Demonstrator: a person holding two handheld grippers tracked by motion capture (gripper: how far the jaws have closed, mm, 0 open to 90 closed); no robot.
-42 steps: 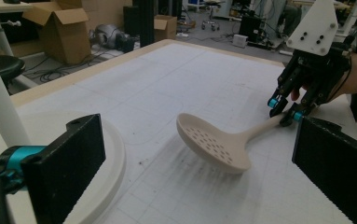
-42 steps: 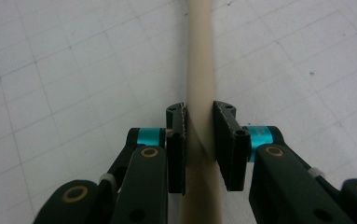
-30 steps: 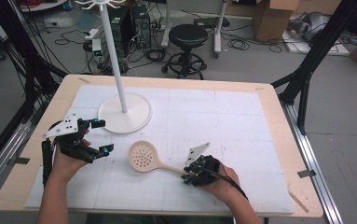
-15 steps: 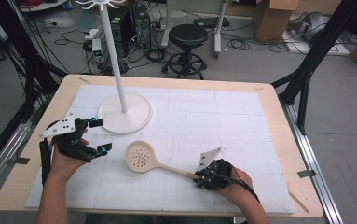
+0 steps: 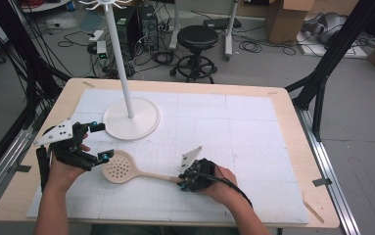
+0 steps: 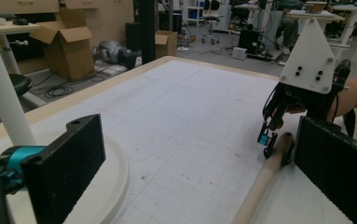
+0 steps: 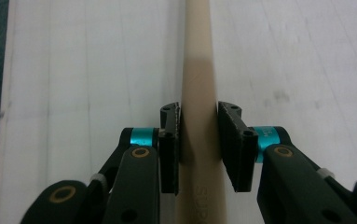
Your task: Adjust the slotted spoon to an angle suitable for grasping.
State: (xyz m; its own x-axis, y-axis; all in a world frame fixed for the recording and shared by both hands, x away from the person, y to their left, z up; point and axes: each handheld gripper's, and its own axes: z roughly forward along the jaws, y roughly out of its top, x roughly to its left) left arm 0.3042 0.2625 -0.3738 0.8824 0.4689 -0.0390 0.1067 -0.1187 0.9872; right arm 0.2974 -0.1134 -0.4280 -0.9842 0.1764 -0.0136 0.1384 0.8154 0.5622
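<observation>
- Right gripper [image 5: 181, 184] had just been closing, and its jaws were clamped on the spoon [image 5: 126, 169] at the handle's end; the right gripper view showed both pads [image 7: 170, 140] pressed flat against the handle [image 7: 198, 93].
- The spoon lay flat on the mat [image 5: 234, 127], perforated bowl pointing toward the left gripper [image 5: 102, 142], handle running back toward the right hand [image 5: 224, 183].
- Left gripper hung just beside the bowl, jaws wide apart with nothing between them; its own view had the handle [image 6: 260, 182] passing close by one jaw.
- The stand [image 5: 128, 115], a white pole on a round base [image 5: 146, 125], sat just beyond the left gripper, hooks at the top.
- My read: the grab was made and the lift to the stand came next.
- Doing it well, I'd say: keep the squeeze firm, since a grip this far out on the handle leaves the heavy bowl free to droop or swing.
- Raise it slowly, let the bowl clear the mat before turning, and keep it away from the left jaws.
- The open left gripper could steady the bowl end if it sagged.
- Watch the pole on the way up; a knock could tip the stand.
</observation>
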